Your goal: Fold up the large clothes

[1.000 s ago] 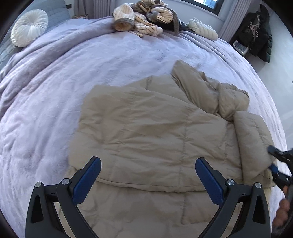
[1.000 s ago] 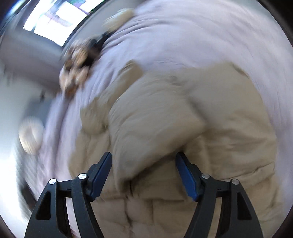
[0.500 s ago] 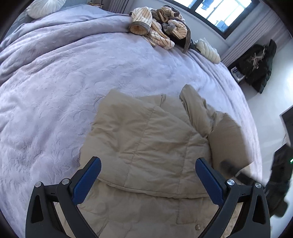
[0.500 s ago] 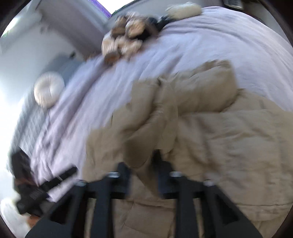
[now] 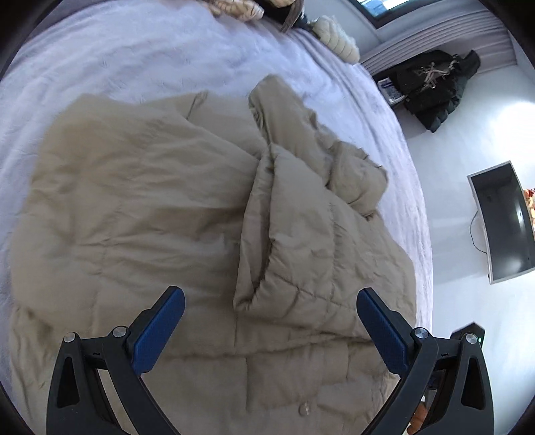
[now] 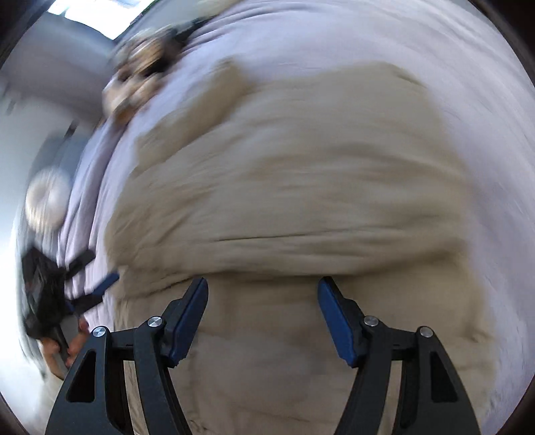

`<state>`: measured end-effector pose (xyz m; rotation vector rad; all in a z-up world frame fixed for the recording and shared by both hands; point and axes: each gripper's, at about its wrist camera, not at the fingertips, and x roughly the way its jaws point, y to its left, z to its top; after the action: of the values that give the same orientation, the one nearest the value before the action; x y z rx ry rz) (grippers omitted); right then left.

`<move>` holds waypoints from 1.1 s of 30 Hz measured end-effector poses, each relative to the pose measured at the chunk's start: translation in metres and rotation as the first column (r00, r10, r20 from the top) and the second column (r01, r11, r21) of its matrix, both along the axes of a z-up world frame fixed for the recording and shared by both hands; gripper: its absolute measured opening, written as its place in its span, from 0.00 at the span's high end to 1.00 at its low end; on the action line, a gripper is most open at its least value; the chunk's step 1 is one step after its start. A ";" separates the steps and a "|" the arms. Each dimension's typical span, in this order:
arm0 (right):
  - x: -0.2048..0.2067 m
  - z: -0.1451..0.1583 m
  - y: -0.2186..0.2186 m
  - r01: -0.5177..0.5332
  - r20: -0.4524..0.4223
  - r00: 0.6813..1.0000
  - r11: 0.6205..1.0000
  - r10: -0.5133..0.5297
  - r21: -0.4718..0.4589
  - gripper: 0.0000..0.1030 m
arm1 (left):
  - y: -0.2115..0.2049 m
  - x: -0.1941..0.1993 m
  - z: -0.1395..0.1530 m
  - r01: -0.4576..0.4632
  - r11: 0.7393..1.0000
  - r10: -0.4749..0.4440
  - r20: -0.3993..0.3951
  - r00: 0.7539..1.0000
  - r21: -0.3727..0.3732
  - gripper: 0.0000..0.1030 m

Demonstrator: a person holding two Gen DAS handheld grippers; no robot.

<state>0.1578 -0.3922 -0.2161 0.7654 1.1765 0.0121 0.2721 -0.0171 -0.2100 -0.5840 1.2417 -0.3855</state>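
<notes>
A beige puffer jacket (image 5: 140,207) lies spread on the lilac bedspread (image 5: 110,57). One sleeve (image 5: 287,217) is folded across its body, and the cuff lies between and just beyond my left gripper's (image 5: 271,314) blue pads. That gripper hovers open over the jacket's lower part and holds nothing. In the blurred right wrist view, my right gripper (image 6: 262,301) hangs above the jacket (image 6: 301,187) with its jaws opening and nothing between them. At the left edge of that view a hand (image 6: 63,351) holds the left gripper (image 6: 97,281).
A pile of striped clothes (image 5: 234,6) and a cream cushion (image 5: 337,47) lie at the bed's far end. Right of the bed are a dark coat (image 5: 434,87) and a screen (image 5: 501,221) on a pale floor. A round pillow (image 6: 46,197) sits far left.
The right gripper was shut on the sleeve half a second ago; it has let go, and the sleeve now lies across the jacket. The left gripper has dipped closer to the jacket.
</notes>
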 end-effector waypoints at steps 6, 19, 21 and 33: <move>-0.003 -0.012 -0.056 0.232 0.023 0.971 0.960 -0.239 0.155 0.31 | -0.013 0.021 -0.007 -0.006 1.000 0.006 -0.043 0.999 -0.001 0.80; 0.005 -0.032 -0.055 0.131 0.021 0.991 0.990 -0.130 -0.047 0.90 | -0.001 -0.014 -0.012 0.042 0.978 -0.048 0.023 0.999 0.203 0.84; 0.007 -0.032 -0.054 0.135 0.024 0.991 0.989 -0.134 -0.054 0.90 | 0.006 -0.016 -0.006 0.031 0.963 -0.042 0.036 0.998 0.267 0.84; 0.000 -0.012 -0.046 0.079 -0.008 0.997 0.994 -0.080 -0.077 0.85 | -0.024 0.002 0.038 0.058 0.951 -0.102 0.132 0.986 0.305 0.84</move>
<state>0.1579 -0.4382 -0.2284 0.7451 1.1496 -0.1033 0.2743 -0.0415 -0.1717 -0.2400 1.1564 -0.2937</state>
